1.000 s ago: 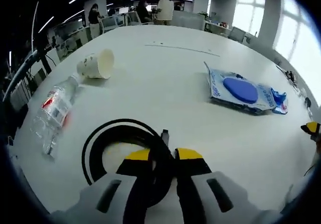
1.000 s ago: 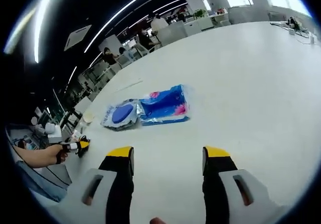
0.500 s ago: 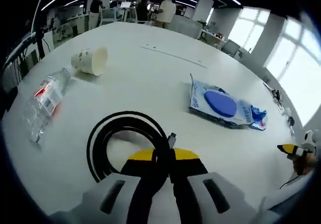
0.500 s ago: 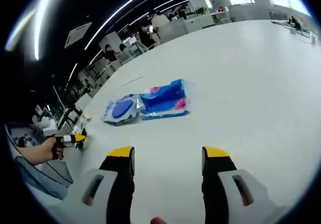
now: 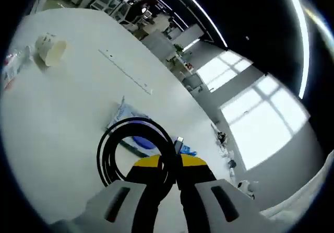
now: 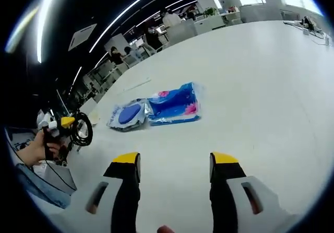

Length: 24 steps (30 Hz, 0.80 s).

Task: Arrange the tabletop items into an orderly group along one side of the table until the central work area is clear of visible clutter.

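Left gripper view: the left gripper (image 5: 166, 162) has its jaws clenched on a coiled black cable (image 5: 134, 148), pinching one side of the loop, with a small metal plug (image 5: 179, 142) sticking up just above the yellow tips. The coil appears lifted clear of the white desk (image 5: 68, 102), and the right gripper view agrees, showing the cable (image 6: 82, 130) hanging from the left gripper (image 6: 67, 121) held in a hand (image 6: 36, 148) at the desk's edge. Risk one: the grip covers only part of the bundle, so a loose turn could slip out and the coil could unwind during carriage, most likely if the hand swings or tilts sharply. Risk two: a trailing loop could drag across the blue packets (image 6: 154, 109) lying side by side, touching, near mid-desk, and scatter them. A paper cup (image 5: 50, 50) lies on its side beside a plastic bottle (image 5: 13, 66) further off; a careless set-down near them could roll either one. The right gripper (image 6: 175, 162) hovers over bare desk with its jaws released, holding nothing, so it offers no support if the coil sags.
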### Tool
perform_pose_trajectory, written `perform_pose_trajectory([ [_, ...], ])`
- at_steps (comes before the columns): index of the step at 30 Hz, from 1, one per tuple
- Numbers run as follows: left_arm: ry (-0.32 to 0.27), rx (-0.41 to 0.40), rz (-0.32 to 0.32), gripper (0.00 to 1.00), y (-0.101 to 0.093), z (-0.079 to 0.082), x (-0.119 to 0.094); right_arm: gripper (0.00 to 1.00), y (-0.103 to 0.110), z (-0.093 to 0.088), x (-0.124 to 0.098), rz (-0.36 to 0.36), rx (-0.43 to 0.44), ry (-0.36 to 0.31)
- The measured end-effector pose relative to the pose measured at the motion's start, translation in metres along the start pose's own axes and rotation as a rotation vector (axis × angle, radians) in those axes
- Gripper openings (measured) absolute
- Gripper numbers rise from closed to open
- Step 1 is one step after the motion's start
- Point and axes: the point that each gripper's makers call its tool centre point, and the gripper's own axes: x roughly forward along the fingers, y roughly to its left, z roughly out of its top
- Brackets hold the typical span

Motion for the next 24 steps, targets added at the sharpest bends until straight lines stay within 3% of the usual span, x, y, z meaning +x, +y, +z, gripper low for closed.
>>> perform_pose_trajectory([
  [2, 0.029, 0.031, -0.078, 0.09, -0.026, -0.004, 0.006, 0.52, 0.0, -0.001, 0.0, 0.003, -0.002, 0.003],
  [8, 0.043, -0.051, -0.322, 0.09, -0.088, -0.004, 0.011, 0.52, 0.008, 0.004, 0.0, 0.028, 0.012, -0.014],
  [11, 0.069, -0.087, -0.428, 0.09, -0.114, -0.007, 0.011, 0.53, 0.026, 0.01, 0.002, 0.087, 0.026, -0.033],
  [14, 0.087, -0.096, -0.481, 0.09, -0.126, -0.011, 0.012, 0.52, 0.046, 0.015, 0.005, 0.164, 0.04, -0.051],
  [15, 0.098, -0.102, -0.492, 0.09, -0.129, -0.014, 0.013, 0.52, 0.066, 0.022, 0.006, 0.228, 0.082, -0.08],
  [18, 0.137, -0.1, -0.513, 0.09, -0.131, -0.022, 0.015, 0.52, 0.095, 0.037, 0.006, 0.34, 0.123, -0.116],
  [21, 0.182, -0.098, -0.522, 0.09, -0.133, -0.033, 0.016, 0.53, 0.118, 0.047, 0.004, 0.426, 0.111, -0.132],
  [24, 0.237, -0.11, -0.572, 0.09, -0.144, -0.044, 0.012, 0.56, 0.145, 0.053, 0.006, 0.521, 0.101, -0.124],
])
